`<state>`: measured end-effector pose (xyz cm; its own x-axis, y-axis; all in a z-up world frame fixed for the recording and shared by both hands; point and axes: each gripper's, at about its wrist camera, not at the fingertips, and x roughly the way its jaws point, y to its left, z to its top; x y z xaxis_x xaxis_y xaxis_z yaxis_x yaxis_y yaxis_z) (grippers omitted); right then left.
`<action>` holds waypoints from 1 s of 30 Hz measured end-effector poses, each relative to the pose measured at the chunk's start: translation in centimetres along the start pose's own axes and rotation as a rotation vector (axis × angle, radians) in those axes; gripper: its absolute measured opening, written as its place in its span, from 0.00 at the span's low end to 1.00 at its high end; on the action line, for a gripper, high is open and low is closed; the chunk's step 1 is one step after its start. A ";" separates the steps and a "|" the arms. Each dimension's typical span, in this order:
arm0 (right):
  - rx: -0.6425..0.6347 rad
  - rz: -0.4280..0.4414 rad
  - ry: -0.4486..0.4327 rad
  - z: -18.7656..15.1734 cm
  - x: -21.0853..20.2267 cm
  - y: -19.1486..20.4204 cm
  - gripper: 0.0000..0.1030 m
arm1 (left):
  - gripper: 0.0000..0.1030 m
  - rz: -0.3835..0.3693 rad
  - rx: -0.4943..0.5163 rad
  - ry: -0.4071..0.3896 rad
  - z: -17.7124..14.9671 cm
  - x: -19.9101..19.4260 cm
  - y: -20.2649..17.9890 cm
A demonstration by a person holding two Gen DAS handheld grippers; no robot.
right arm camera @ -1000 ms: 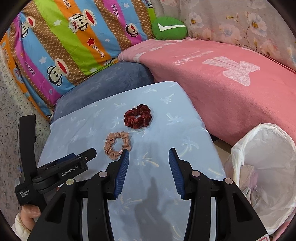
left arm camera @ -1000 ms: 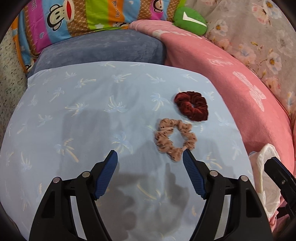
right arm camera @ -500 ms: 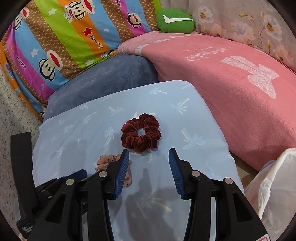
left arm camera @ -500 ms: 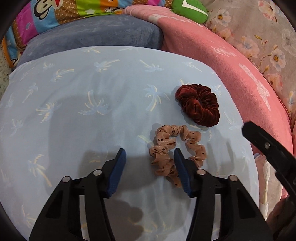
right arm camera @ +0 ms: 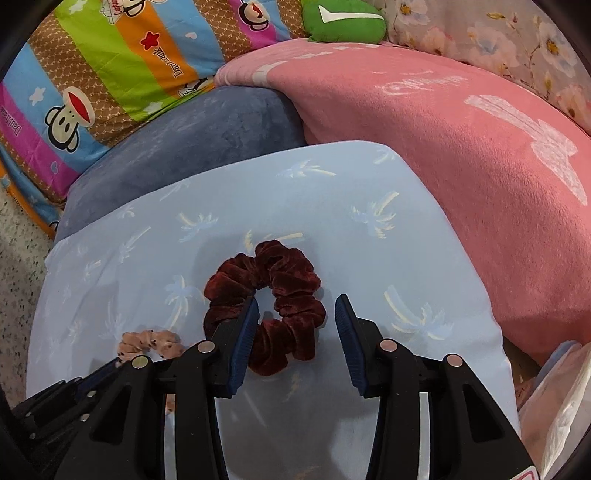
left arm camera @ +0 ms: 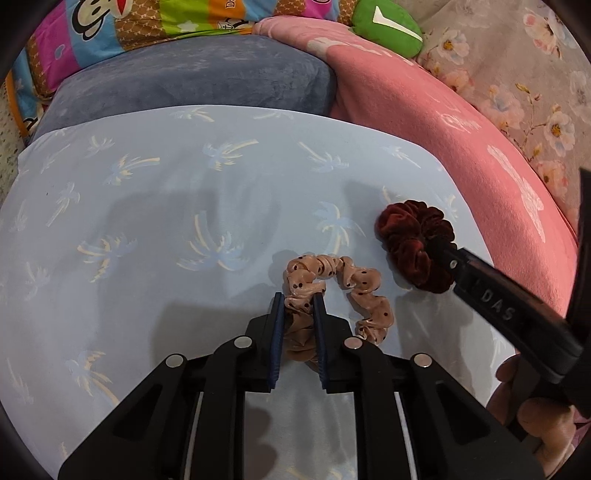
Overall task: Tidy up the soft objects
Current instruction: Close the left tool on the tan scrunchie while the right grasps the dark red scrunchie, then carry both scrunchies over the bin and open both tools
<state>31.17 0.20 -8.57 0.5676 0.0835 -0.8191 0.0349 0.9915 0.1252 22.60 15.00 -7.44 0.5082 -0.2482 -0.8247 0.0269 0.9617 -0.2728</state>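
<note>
A tan dotted scrunchie [left arm camera: 347, 284] lies on the light blue palm-print pillow [left arm camera: 166, 221]. My left gripper [left arm camera: 299, 301] is shut on the scrunchie's near left side, the fabric bunched between the blue pads. A dark red velvet scrunchie [right arm camera: 273, 295] lies to its right on the same pillow. My right gripper [right arm camera: 295, 306] stands open over it, the left finger on the ring's left side and the right finger beyond its right edge. In the left wrist view the red scrunchie [left arm camera: 413, 243] sits under the right gripper's black finger. The tan scrunchie [right arm camera: 151, 341] shows partly in the right wrist view.
A grey-blue cushion [left arm camera: 192, 77] lies behind the pillow. A pink blanket [right arm camera: 461, 147] rises on the right. A striped monkey-print pillow [right arm camera: 110, 62] and a green plush [right arm camera: 343, 20] sit at the back. A white plastic bag [right arm camera: 554, 406] is at the lower right.
My left gripper moved forward and shut on the tan scrunchie. My right gripper came down closer over the red scrunchie, still open.
</note>
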 end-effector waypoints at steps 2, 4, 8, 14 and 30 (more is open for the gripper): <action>-0.005 0.012 0.009 -0.5 0.2 0.1 0.23 | 0.15 0.003 -0.002 0.001 -0.1 0.0 0.1; -0.009 0.015 0.006 -1.1 -0.4 0.2 0.18 | 0.15 0.002 -0.007 0.000 -0.3 -0.2 0.1; -0.006 0.043 0.010 -2.8 -2.2 0.2 0.16 | 0.15 -0.010 -0.013 0.003 -0.7 -0.5 -0.1; 0.020 0.069 0.001 -7.0 -6.3 -0.5 0.15 | 0.15 -0.029 -0.012 0.009 -2.3 -1.6 -0.7; 0.059 0.047 -0.062 -13.8 -16.6 -3.9 0.15 | 0.14 -0.087 0.060 -0.024 -6.5 -6.5 -4.7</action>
<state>10.24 -3.67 -3.16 0.6195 0.1221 -0.7754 0.0543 0.9788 0.1975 13.58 11.34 -3.96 0.5219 -0.3287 -0.7871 0.1227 0.9421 -0.3121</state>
